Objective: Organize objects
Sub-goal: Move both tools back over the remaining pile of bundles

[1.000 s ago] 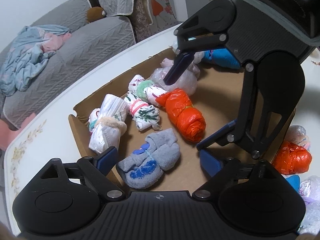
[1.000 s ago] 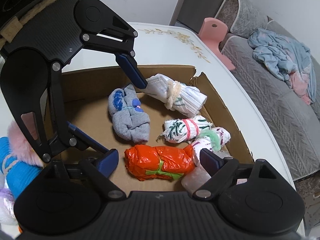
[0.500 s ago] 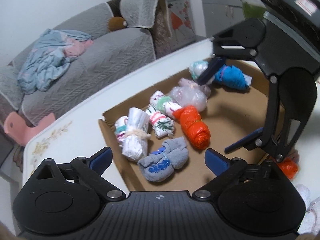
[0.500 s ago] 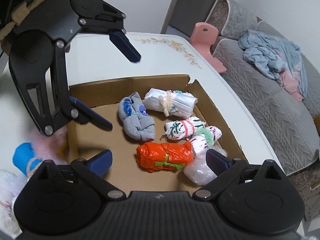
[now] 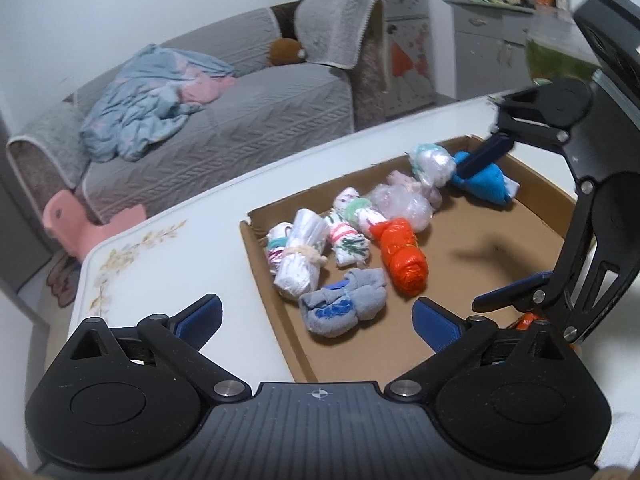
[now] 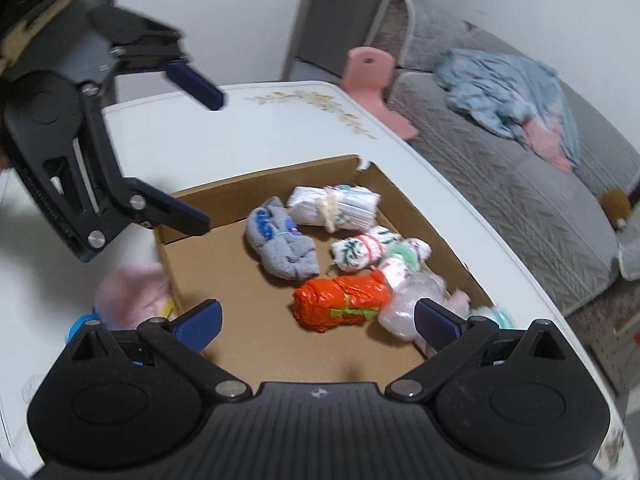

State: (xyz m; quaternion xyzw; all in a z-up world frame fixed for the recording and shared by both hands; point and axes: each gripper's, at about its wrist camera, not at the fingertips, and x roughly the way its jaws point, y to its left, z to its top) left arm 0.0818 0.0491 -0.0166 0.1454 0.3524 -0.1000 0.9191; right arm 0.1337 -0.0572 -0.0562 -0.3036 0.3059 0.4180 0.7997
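Both the left gripper and right gripper hung wide and empty above the cardboard box, where rolled bundles, the orange one among them, lay gathered for sorting.

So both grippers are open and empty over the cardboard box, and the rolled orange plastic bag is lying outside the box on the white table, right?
Not quite. The rolled orange plastic bag lies inside the shallow cardboard box, beside the grey rolled sock, as the right wrist view shows. The left gripper and right gripper are indeed open and empty.
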